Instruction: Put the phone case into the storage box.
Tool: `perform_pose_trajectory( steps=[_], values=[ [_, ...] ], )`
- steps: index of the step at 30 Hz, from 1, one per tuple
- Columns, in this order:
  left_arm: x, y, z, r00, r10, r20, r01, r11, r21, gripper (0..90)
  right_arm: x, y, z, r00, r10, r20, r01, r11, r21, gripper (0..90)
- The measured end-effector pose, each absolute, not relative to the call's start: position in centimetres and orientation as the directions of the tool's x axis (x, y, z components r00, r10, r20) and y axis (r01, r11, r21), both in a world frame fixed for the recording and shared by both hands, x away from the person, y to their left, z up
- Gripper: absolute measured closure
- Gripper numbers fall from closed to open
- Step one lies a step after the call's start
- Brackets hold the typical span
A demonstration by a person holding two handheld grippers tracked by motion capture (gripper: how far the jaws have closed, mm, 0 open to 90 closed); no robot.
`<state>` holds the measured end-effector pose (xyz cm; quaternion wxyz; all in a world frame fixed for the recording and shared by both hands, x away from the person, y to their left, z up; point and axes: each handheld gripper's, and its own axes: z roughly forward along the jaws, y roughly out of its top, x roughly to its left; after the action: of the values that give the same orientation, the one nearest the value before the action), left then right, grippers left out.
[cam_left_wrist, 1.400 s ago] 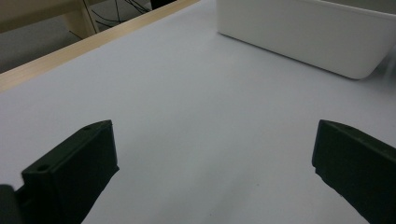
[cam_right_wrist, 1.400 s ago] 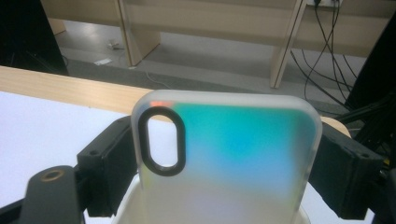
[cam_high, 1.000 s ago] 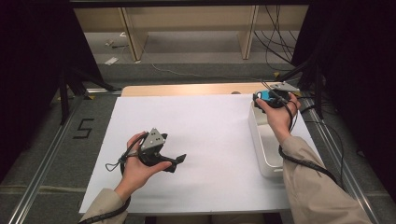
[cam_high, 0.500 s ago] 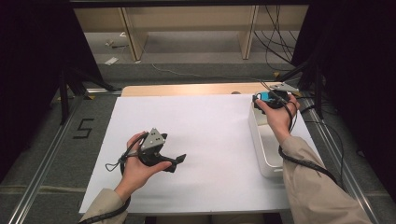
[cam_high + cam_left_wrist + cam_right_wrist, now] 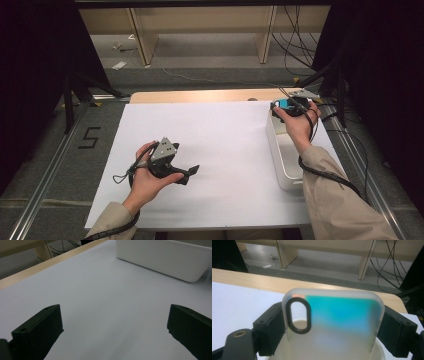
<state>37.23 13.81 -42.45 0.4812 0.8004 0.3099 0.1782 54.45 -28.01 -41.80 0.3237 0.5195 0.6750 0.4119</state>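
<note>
Up close, right gripper [image 5: 332, 325] clamps frosted phone case [image 5: 332, 322]; left gripper [image 5: 115, 332] jaws apart, bare.

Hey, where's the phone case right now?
The translucent phone case is clamped between the right gripper's jaws, held above the far end of the white bin at the table's right side in the high view.

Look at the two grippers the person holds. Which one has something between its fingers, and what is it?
The right gripper, above the white bin, grips a translucent phone case with a teal tint. The left gripper is open over bare white table.
</note>
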Motion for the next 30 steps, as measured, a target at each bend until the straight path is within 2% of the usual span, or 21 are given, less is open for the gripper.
perform_pose_trajectory(
  steps=[11,22,30],
  values=[
    [37.24,13.8,-42.45,0.745,0.667,-0.014,0.325,-0.344,0.881,0.0,54.52,-28.03,-41.87,-0.25,0.968,-0.008,0.434,0.119,0.893,17.0],
    [37.24,13.8,-42.44,0.745,0.667,-0.015,0.325,-0.343,0.881,0.0,54.65,-28.08,-41.93,-0.246,0.969,-0.003,0.424,0.11,0.899,7.6],
    [37.26,13.81,-42.44,0.745,0.667,-0.015,0.325,-0.343,0.881,0.0,54.55,-28.4,-41.35,-0.234,0.972,-0.001,0.391,0.095,0.916,5.5]
  ],
)
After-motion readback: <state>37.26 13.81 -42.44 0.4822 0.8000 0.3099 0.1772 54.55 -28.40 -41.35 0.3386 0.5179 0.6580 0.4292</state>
